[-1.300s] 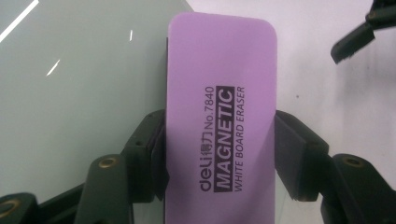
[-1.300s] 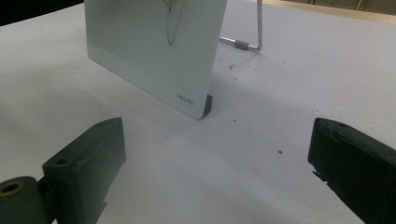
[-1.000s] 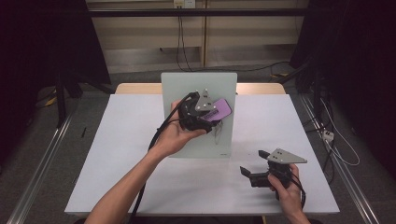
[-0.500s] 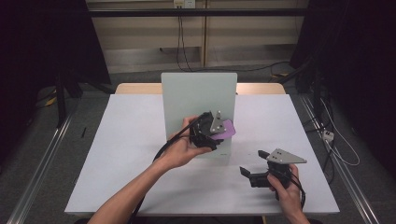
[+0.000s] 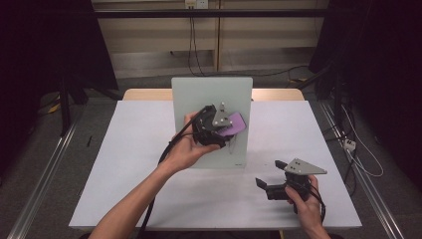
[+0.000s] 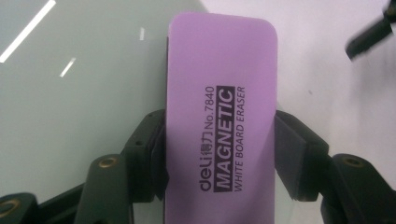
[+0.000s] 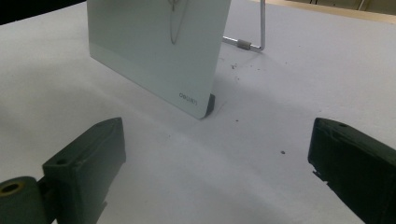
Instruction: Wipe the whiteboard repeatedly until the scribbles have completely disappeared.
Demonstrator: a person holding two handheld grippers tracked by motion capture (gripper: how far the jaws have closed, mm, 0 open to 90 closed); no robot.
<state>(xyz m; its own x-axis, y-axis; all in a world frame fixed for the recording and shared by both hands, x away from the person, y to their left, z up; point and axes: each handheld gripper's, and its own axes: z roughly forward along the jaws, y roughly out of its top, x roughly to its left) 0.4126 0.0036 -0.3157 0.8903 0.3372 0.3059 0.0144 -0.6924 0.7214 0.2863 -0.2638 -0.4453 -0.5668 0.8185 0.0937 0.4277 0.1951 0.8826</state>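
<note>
My left gripper (image 6: 219,154) clamps the purple eraser (image 6: 219,107) by its long sides, holding it against the board (image 5: 199,99); the eraser's lower end runs off the left gripper view. My right gripper (image 7: 215,154) rests wide apart near the board's corner, holding nothing. The scribble on the board (image 7: 173,18) is cut off there.

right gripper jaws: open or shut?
Open. In the right gripper view the two black jaws of the right gripper stand wide apart with bare white table between them; nothing is held.
</note>
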